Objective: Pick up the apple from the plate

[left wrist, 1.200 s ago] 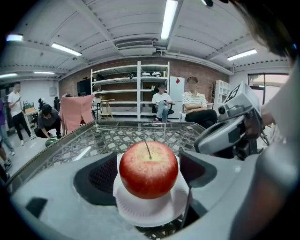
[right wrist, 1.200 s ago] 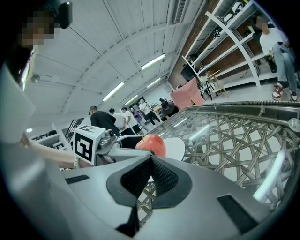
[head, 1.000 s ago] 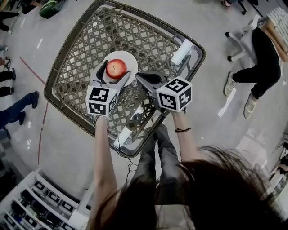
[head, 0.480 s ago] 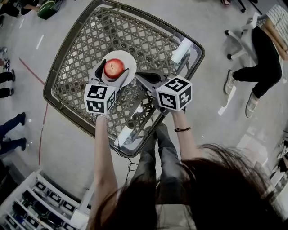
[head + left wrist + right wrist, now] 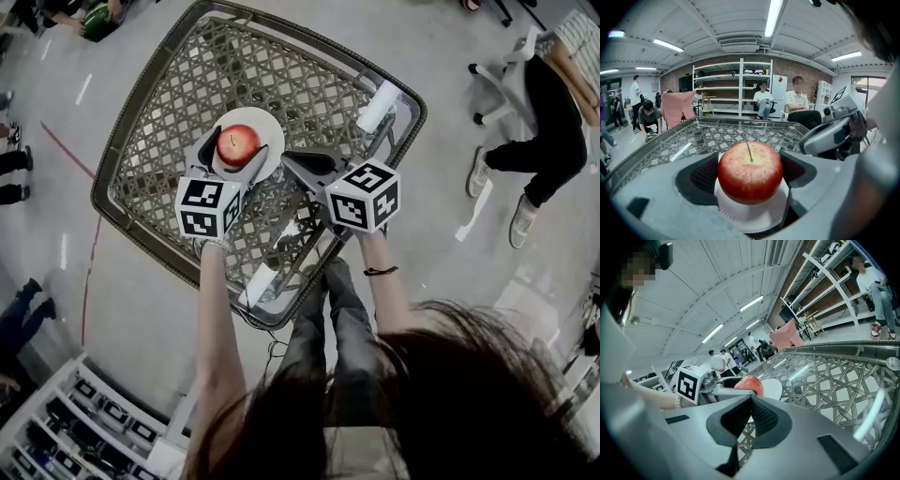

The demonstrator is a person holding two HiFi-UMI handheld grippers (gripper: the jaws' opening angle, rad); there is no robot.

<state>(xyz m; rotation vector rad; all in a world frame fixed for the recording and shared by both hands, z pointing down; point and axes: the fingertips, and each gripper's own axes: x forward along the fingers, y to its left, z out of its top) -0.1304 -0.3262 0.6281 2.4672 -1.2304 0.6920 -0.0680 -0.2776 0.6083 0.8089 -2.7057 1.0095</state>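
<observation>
Straddling the apple [image 5: 750, 172], the left gripper [image 5: 237, 148] has its jaws spread, with one pad [image 5: 705, 176] on each side of it. No squeeze is visible. The apple rests on the white plate [image 5: 270, 127] near the middle of the woven table [image 5: 281, 66]. This placement centres the apple between the pads, so closing should grip it at its widest part. The right gripper [image 5: 751, 401] is pressed together on nothing and hangs just beside the plate, toward the table's near right edge, probably held clear of the lift path. Remaining steps, as judged: close, then raise.
</observation>
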